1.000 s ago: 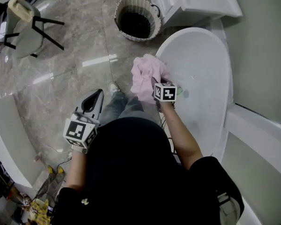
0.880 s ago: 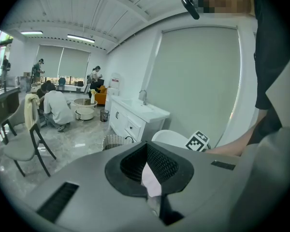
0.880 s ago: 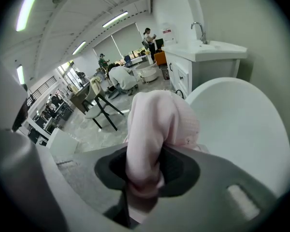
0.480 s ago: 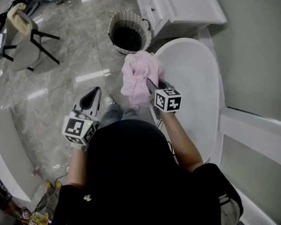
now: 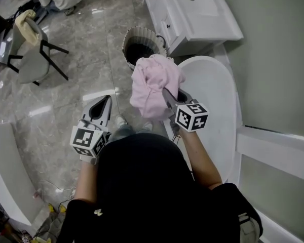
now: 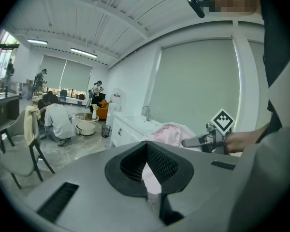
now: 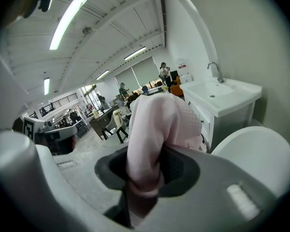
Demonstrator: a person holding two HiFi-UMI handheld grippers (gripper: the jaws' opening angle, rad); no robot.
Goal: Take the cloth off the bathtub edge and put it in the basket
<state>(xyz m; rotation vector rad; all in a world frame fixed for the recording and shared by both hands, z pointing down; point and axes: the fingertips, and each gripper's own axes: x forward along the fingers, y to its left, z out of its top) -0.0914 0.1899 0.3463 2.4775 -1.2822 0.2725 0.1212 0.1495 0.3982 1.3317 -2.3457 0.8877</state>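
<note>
Both right fingers pinch the pink cloth.

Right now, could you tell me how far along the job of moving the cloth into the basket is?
Done: the pink cloth is off the bathtub edge and in the air. In hand: the right gripper is shut on it, holding it up beside the bathtub. Left: carry it over the basket, which stands just beyond the bathtub's end, and release. The left gripper holds nothing.
</note>
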